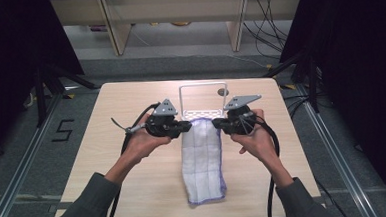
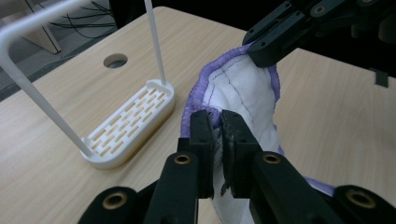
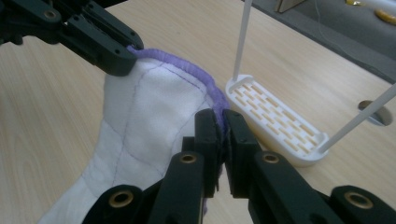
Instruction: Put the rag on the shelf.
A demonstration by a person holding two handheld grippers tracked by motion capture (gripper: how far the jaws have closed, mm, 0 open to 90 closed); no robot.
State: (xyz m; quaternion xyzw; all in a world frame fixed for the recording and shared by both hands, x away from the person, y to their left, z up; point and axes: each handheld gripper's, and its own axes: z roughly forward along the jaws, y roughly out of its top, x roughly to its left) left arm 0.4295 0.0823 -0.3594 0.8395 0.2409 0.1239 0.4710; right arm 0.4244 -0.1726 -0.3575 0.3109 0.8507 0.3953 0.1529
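Note:
A white cloth (image 1: pixel 202 158) with purple edging hangs lengthwise over the table's middle, its near end lying on the wood. My left gripper (image 1: pixel 188 126) is shut on the cloth's far left corner; my right gripper (image 1: pixel 216 123) is shut on the far right corner. In the left gripper view the jaws pinch the cloth's (image 2: pixel 238 88) purple hem, with my left gripper (image 2: pixel 214 122) low in the frame and the other gripper's black jaws gripping the hem above. The right gripper view shows my right gripper (image 3: pixel 222 122) clamped on the cloth's (image 3: pixel 149 102) hem. Just beyond the cloth stands a white rack (image 1: pixel 202 110).
The rack has a slotted base (image 2: pixel 128 123) and a tall thin wire hoop (image 3: pixel 240 39). A round hole (image 1: pixel 222 92) sits in the table (image 1: pixel 130 101) behind it. Black stands flank the table; wooden furniture legs and cables lie beyond the far edge.

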